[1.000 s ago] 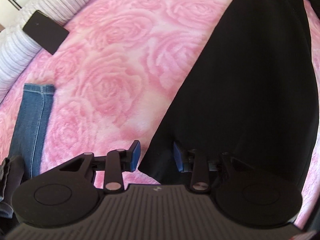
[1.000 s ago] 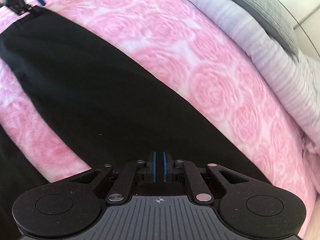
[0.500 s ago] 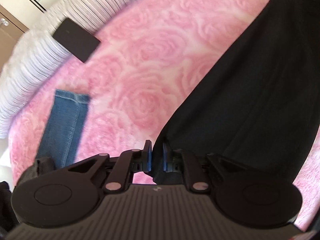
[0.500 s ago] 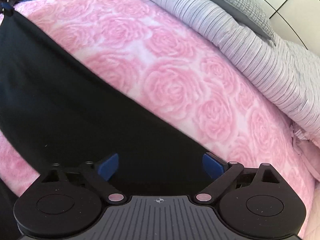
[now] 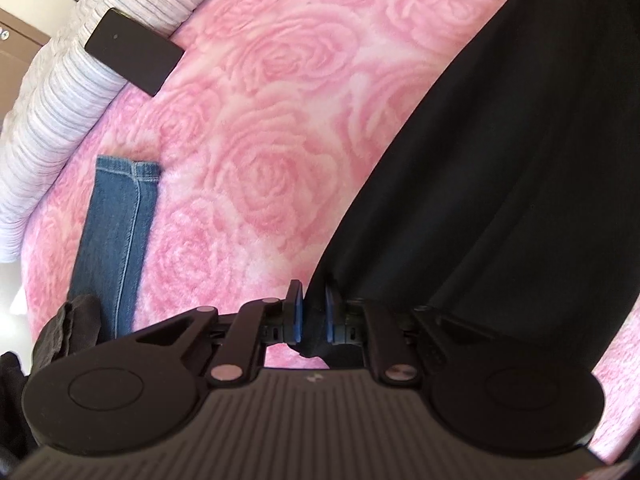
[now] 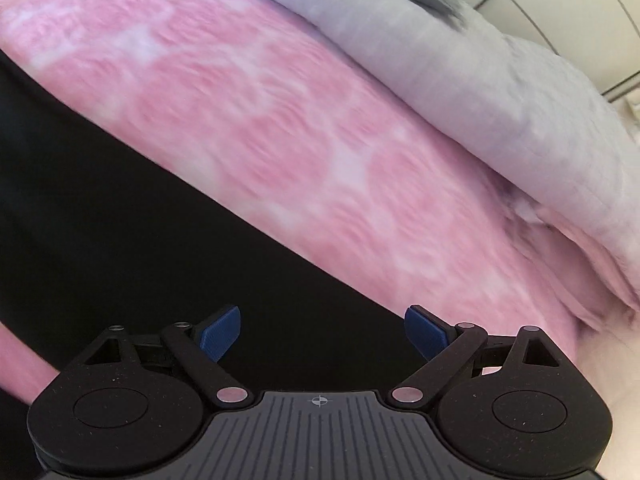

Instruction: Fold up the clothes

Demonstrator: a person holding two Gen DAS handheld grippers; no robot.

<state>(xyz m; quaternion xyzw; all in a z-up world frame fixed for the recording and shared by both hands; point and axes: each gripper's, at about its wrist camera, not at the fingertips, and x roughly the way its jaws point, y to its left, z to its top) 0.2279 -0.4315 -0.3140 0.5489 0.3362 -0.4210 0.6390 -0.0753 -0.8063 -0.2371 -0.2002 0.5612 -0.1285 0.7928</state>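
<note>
Pink rose-patterned bed cover [image 5: 272,128] carries a black garment [image 5: 500,184] spread diagonally. Left gripper [image 5: 311,316] is clenched on the garment's corner, cloth bunched between its blue pads. Right gripper [image 6: 322,332] stands spread wide, holding nothing, with the garment directly beneath. Folded jeans [image 5: 116,232] lie well apart

Bed cover: you have a pink rose-patterned blanket [image 5: 280,128] under everything.
On it, right: your black garment [image 5: 500,168] lies spread.
On it, left: a blue denim piece [image 5: 116,224].
Far edge: a striped grey-white quilt [image 5: 52,120], with a flat black rectangle [image 5: 134,51] resting against it.
</note>
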